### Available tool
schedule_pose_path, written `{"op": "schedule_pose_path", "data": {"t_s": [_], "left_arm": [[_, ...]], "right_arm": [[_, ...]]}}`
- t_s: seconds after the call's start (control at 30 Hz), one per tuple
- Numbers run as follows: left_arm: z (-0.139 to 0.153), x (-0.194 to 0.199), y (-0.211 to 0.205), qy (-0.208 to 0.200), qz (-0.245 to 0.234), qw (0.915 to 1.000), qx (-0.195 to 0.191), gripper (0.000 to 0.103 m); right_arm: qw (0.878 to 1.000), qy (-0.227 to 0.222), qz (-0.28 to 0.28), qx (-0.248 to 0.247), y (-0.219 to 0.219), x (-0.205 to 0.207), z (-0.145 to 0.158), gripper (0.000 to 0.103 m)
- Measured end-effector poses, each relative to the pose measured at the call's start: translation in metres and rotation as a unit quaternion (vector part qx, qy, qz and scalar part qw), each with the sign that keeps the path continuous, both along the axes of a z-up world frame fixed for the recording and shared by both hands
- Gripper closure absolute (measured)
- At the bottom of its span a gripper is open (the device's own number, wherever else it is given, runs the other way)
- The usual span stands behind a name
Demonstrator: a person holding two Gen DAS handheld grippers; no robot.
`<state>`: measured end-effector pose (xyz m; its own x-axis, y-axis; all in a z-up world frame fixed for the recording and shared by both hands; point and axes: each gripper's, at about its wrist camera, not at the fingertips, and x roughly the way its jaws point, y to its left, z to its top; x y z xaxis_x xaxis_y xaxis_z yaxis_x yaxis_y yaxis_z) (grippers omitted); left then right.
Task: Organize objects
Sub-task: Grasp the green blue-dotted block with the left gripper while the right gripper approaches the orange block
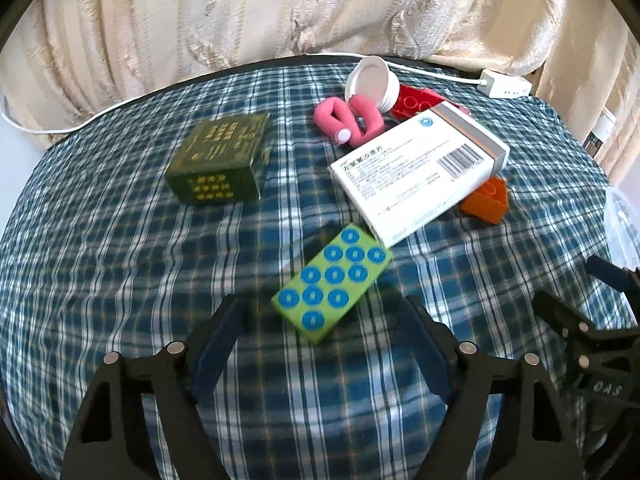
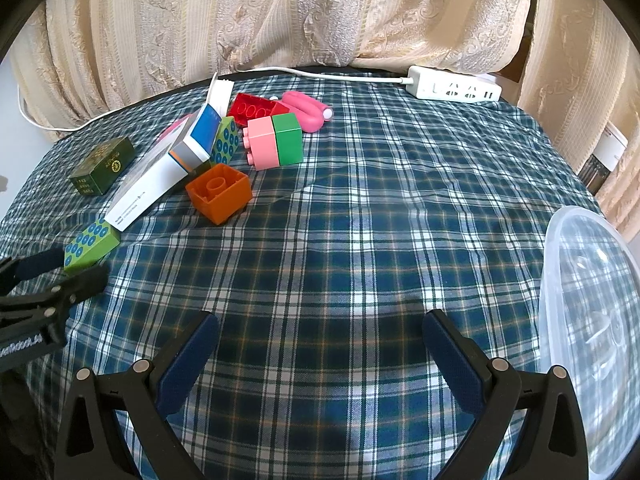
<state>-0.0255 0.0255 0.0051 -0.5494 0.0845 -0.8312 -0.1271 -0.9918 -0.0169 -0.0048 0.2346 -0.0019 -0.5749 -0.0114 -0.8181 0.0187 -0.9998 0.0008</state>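
Note:
A green block with blue dots [image 1: 332, 282] lies on the plaid cloth, just ahead of my open, empty left gripper [image 1: 324, 312]; it also shows in the right wrist view [image 2: 91, 243]. Behind it lie a white medicine box [image 1: 416, 178], a dark green box [image 1: 220, 160], a pink curved toy [image 1: 348, 120], a white jar [image 1: 372, 82], a red brick [image 1: 416, 100] and an orange brick [image 1: 486, 200]. The right wrist view adds a pink-and-green brick pair [image 2: 274, 142] and a second dotted block [image 2: 226, 140]. My right gripper [image 2: 320, 328] is open and empty over bare cloth.
A clear plastic container [image 2: 592, 320] stands at the right edge. A white power strip [image 2: 454, 88] with its cable lies at the back edge of the round table, before cream curtains [image 2: 280, 12]. The right gripper shows at the left wrist view's right edge [image 1: 592, 320].

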Motion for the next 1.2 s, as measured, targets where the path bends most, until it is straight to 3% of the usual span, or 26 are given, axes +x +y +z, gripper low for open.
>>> {"op": "schedule_pose_path", "data": {"t_s": [0.07, 0.4, 0.67, 0.8, 1.13, 1.2], "left_arm": [[0.001, -0.004, 0.000, -0.002, -0.001, 1.0000, 0.003, 0.036], [0.001, -0.008, 0.002, 0.019, -0.025, 0.9995, 0.007, 0.047], [0.003, -0.002, -0.005, 0.025, -0.026, 0.9991, 0.025, 0.069], [0.005, -0.001, -0.013, 0.021, -0.013, 0.9988, 0.041, 0.071], [0.011, 0.002, -0.019, 0.028, 0.006, 0.9989, 0.038, 0.073], [0.012, 0.003, -0.021, 0.029, 0.007, 0.9988, 0.040, 0.073]], "right_arm": [[1.000, 0.000, 0.000, 0.000, 0.000, 0.000, 0.000, 0.000], [1.000, 0.000, 0.000, 0.000, 0.000, 0.000, 0.000, 0.000], [1.000, 0.000, 0.000, -0.001, 0.000, 0.000, 0.000, 0.000], [1.000, 0.001, 0.000, -0.001, 0.000, 0.000, 0.000, 0.000], [1.000, -0.009, 0.010, 0.002, -0.006, -0.009, 0.002, 0.001], [1.000, -0.007, 0.017, 0.001, -0.012, -0.016, 0.005, 0.008]]}}
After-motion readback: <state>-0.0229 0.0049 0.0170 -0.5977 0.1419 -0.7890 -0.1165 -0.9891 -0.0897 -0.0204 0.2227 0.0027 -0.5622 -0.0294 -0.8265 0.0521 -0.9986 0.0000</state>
